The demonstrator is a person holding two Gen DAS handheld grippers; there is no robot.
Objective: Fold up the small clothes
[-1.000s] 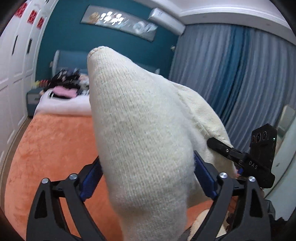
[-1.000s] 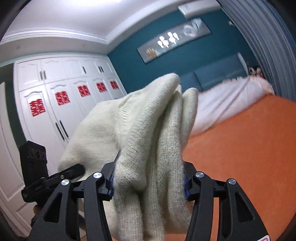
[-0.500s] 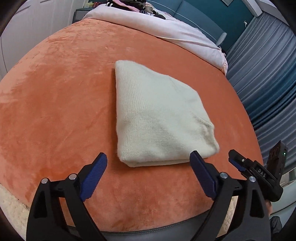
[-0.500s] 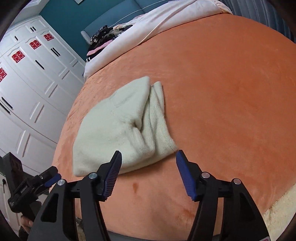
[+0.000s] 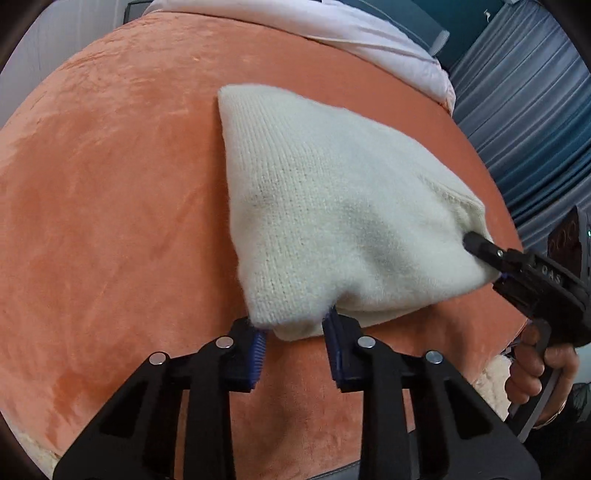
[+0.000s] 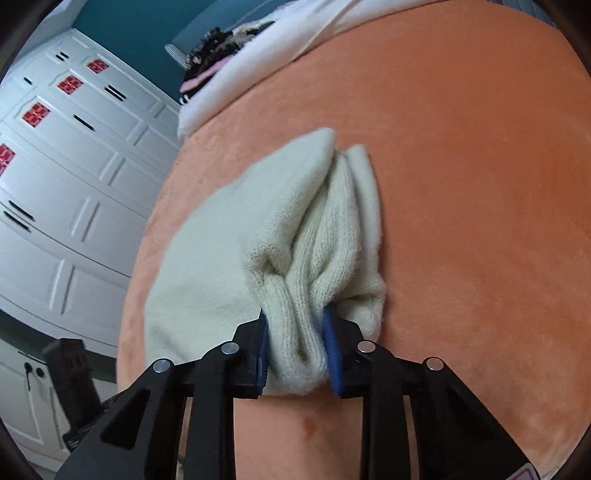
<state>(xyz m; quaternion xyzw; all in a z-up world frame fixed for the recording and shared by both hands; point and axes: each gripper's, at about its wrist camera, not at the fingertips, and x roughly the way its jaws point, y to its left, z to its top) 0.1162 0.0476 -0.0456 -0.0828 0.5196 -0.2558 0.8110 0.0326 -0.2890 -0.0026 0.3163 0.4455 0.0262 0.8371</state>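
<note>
A folded cream knit garment (image 5: 332,192) lies on the orange blanket (image 5: 110,184). In the left wrist view, my left gripper (image 5: 295,332) is closing its jaws on the garment's near left corner, and the blue pads (image 5: 258,343) pinch the knit. My right gripper (image 5: 480,251) bites the garment's right corner, with a person's hand (image 5: 535,369) on its handle. From the right wrist camera, that right gripper (image 6: 297,343) is closing on bunched folds of the garment (image 6: 229,258); cloth fills the gap between the pads (image 6: 332,343).
White bedding (image 5: 351,26) and a pile of dark clothes (image 6: 218,40) sit at the bed's far end. White wardrobe doors (image 6: 74,166) stand to one side, blue curtains (image 5: 535,110) to the other. The bed's near edge (image 5: 332,472) runs just below the grippers.
One second ago both grippers held the garment up in the air. Half a second ago it lay on the blanket with both grippers wide and apart from it. Both have now closed on its near edge.
</note>
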